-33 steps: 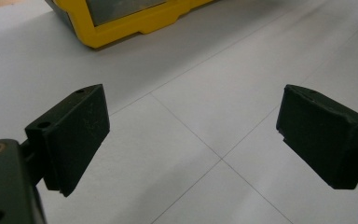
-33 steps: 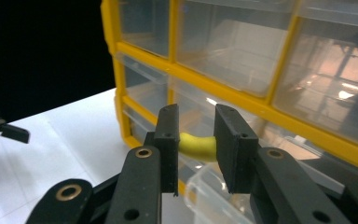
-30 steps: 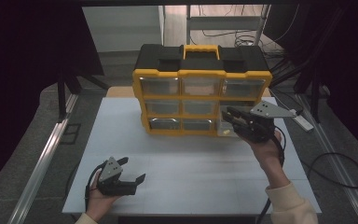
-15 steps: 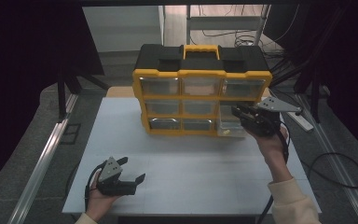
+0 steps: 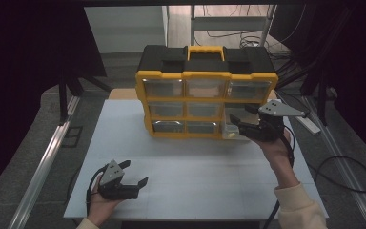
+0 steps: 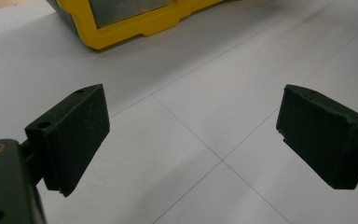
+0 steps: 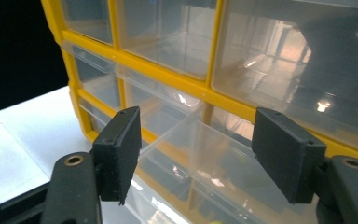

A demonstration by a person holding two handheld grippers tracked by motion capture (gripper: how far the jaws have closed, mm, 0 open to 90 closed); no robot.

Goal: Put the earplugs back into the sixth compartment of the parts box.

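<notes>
Left gripper (image 6: pixel 193 135) agape over white table (image 6: pixel 242 93) — yellow organizer (image 6: pixel 135 21) beyond

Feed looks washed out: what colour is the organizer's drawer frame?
Yellow, with a black top; the organizer shows best in the high view.

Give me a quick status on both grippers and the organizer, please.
Left gripper open, idle on table. Right gripper open at organizer, bottom-right drawer pulled out. Nothing in the way.

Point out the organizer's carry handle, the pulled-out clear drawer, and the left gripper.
carry handle (image 5: pixel 205 49), high view, yellow top bar.
clear drawer (image 7: pixel 200 154), right gripper view, open front rim.
left gripper (image 5: pixel 134 174), high view, between its tips.
</notes>
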